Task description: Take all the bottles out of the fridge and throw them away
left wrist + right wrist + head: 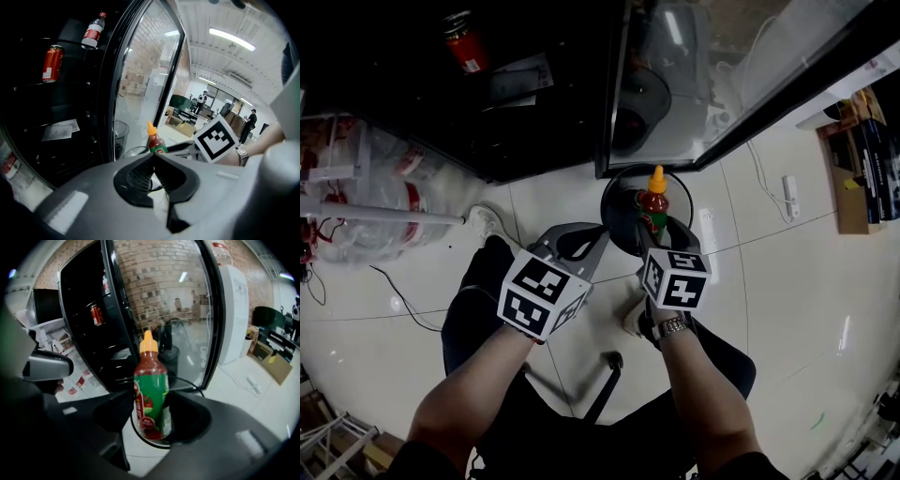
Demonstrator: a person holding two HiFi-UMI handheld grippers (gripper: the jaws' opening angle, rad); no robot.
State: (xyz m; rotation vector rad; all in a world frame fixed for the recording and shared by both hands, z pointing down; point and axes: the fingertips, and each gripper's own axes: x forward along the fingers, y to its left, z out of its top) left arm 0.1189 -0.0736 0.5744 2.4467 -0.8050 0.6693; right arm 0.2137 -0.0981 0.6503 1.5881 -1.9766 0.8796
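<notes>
Red sauce bottle with green label and orange cap [150, 385] being gripped firmly by right gripper [151, 419], over round black bin [611, 197] on floor. Left gripper [153, 158] being held with jaws together, empty. Advice: bottle being centred over bin mouth before release.

Red sauce bottle [151, 394], orange cap, green label, upright in the right tongs [150, 416] above the black bin [619, 214], frame centre.
</notes>
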